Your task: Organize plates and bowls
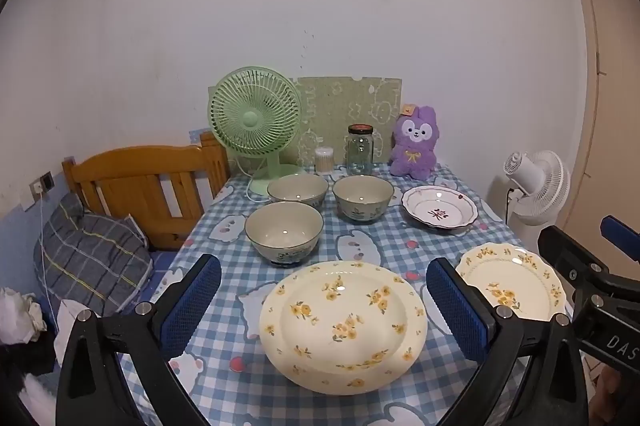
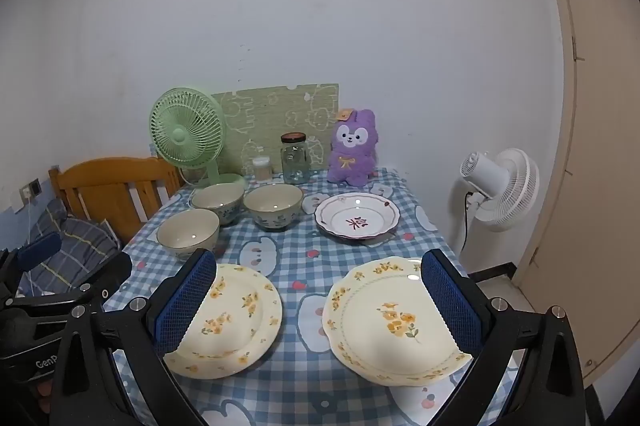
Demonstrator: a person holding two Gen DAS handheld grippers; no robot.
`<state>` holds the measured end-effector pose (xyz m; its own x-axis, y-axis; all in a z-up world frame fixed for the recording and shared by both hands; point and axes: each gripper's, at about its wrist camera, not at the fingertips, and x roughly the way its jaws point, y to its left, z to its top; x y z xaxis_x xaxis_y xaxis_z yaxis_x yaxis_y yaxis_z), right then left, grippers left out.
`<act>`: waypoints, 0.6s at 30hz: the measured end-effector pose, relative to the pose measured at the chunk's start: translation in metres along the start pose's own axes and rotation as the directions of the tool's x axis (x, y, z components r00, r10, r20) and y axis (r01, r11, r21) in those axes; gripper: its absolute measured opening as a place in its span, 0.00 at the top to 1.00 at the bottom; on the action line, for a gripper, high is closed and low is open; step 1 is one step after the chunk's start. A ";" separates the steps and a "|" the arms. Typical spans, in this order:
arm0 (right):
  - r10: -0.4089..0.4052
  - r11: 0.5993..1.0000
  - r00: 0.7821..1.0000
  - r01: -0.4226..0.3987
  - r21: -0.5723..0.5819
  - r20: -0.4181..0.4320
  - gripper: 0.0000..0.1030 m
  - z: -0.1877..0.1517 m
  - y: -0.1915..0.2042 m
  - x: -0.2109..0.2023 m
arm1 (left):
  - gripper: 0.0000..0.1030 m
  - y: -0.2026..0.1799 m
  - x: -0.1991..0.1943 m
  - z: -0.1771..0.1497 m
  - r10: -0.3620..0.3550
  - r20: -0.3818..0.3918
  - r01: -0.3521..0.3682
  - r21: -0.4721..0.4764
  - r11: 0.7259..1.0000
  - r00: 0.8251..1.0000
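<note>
Three cream bowls with blue rims stand on the checked tablecloth: a near one (image 1: 284, 232) (image 2: 188, 232), a back left one (image 1: 297, 189) (image 2: 218, 200) and a back right one (image 1: 363, 197) (image 2: 273, 205). A round cream plate with yellow flowers (image 1: 343, 320) (image 2: 230, 322) lies near the front. A scalloped yellow-flower plate (image 1: 512, 282) (image 2: 396, 322) lies to its right. A white plate with a purple rim (image 1: 440, 211) (image 2: 357, 214) lies behind. My left gripper (image 1: 323, 300) is open above the round plate. My right gripper (image 2: 319, 300) is open between the two front plates. Both are empty.
At the table's back stand a green fan (image 1: 256, 117), a small cotton swab jar (image 1: 324, 159), a glass jar (image 1: 360, 149), a purple plush (image 1: 416, 141) and a green board (image 1: 348, 105). A wooden bed frame (image 1: 140, 185) is at left, a white fan (image 1: 536, 181) at right.
</note>
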<state>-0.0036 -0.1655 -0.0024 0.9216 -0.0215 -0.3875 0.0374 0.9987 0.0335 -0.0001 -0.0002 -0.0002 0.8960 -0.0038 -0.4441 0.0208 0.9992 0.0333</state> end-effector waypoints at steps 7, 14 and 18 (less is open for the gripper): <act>0.001 1.000 1.000 -0.001 -0.002 -0.001 0.00 0.001 -0.002 -0.001 | 0.00 -0.002 -0.001 0.000 -0.015 -0.003 0.015 -0.004 1.000 1.000; -0.001 1.000 1.000 0.001 -0.003 0.000 0.00 0.000 0.000 -0.002 | 0.00 -0.001 -0.002 0.001 -0.024 0.012 0.024 -0.006 1.000 1.000; -0.004 1.000 1.000 0.004 -0.003 -0.003 0.00 0.001 -0.004 -0.002 | 0.00 -0.002 -0.002 -0.001 -0.022 0.008 0.022 -0.002 1.000 1.000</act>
<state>-0.0052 -0.1695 -0.0007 0.9204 -0.0249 -0.3903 0.0394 0.9988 0.0291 -0.0022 -0.0023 -0.0001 0.8990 -0.0264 -0.4371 0.0397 0.9990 0.0213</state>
